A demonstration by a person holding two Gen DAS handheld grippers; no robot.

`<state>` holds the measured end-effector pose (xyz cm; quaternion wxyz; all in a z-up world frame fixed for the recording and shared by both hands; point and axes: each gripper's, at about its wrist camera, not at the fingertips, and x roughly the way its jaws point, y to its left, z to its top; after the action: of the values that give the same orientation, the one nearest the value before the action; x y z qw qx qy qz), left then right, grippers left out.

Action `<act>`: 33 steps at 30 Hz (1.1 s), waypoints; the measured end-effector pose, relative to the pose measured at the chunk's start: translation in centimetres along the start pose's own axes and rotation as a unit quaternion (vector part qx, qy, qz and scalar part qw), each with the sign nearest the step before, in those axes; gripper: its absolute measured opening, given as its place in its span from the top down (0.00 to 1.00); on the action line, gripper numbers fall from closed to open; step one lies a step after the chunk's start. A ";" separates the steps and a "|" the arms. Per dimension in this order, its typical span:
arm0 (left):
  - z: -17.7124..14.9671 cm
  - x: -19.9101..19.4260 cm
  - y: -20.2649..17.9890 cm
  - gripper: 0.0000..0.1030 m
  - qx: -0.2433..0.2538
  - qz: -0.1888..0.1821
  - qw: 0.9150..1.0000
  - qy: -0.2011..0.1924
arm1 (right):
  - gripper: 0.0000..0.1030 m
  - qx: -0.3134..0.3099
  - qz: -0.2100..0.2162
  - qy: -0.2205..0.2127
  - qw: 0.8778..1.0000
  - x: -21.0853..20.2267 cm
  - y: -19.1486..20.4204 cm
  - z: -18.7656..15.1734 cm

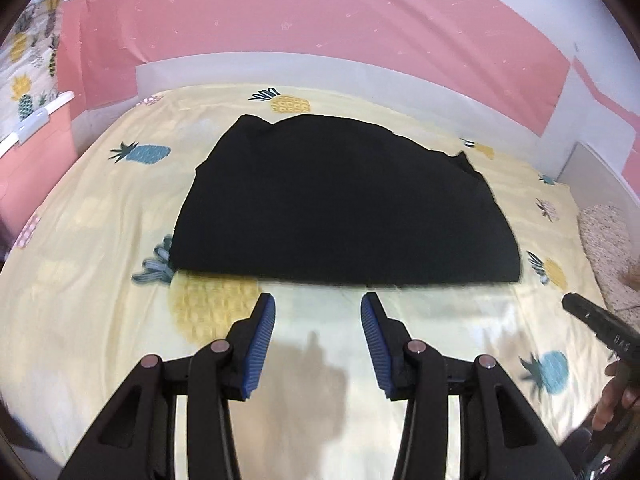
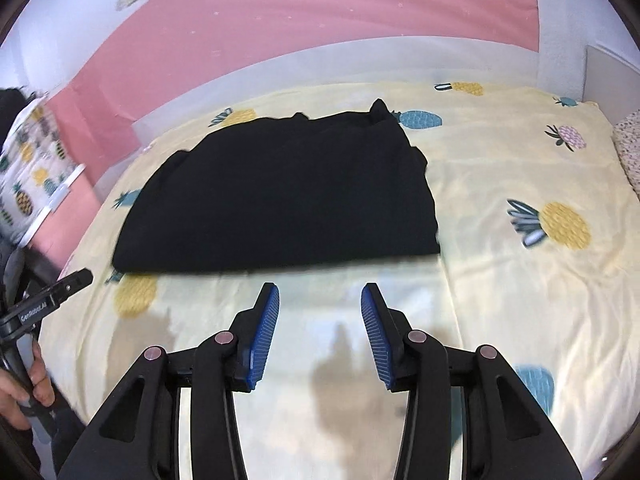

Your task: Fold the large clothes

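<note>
Black, soft fabric garment (image 1: 344,204), folded into a broad slab with a straight near edge and a rumpled far edge, lying flat in the middle of a pale yellow bedsheet printed with yellow, teal and pink pineapples (image 1: 100,240). Near edge of the cloth straight and slightly blurred in both views; far edge uneven, with small peaks of fabric sticking up toward the wall. Just short of that near edge, hovering over bare sheet and not touching the cloth: left gripper (image 1: 318,312), black-armed with ribbed blue pads, jaws apart with nothing between them but sheet. Likewise the right gripper (image 2: 320,304), same black arms and blue pads, jaws apart and empty, pointing down at the sheet just in front of the garment's near edge. Soft shadows of the fingers falling on the sheet below each tool. At the right edge of the left wrist view, the tip of the right gripper and part of the right hand (image 1: 614,396) around its handle; at the left edge of the right wrist view, the left gripper's black body with white lettering, too small to read surely, and the left hand (image 2: 24,384) curled around its grip. Beyond the bed, a low white headboard-like panel (image 1: 280,68) against a wall of pink and white (image 1: 320,12). Far left, a pineapple-print quilt or cushion (image 1: 32,56) over a pink cabinet with a white rail. Far right, a speckled cream textile (image 1: 604,248) beside the sheet.
</note>
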<state>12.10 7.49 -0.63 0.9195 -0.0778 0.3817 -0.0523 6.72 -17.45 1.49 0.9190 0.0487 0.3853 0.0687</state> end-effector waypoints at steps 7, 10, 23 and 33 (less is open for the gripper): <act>-3.6 -4.2 -1.5 0.55 0.009 -0.016 1.000 0.005 | 0.56 -0.020 0.012 -0.003 1.000 -4.5 1.6 -3.7; -4.7 -5.5 -2.4 0.55 0.018 -0.023 1.000 0.005 | 0.54 -0.014 0.024 -0.002 1.000 -5.7 1.7 -4.8; -6.4 -6.8 -2.2 0.40 0.016 -0.023 1.000 0.004 | 0.35 -0.006 0.033 -0.004 0.999 -7.1 1.4 -6.9; -1.8 0.9 6.3 0.36 -0.056 0.013 0.998 0.022 | 0.28 0.103 0.041 0.041 0.993 0.1 -5.4 -4.2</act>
<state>11.69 13.38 -3.63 0.9057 -0.1229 0.4052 -0.0204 4.22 -22.57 -2.30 0.8888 0.1557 0.4256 0.0678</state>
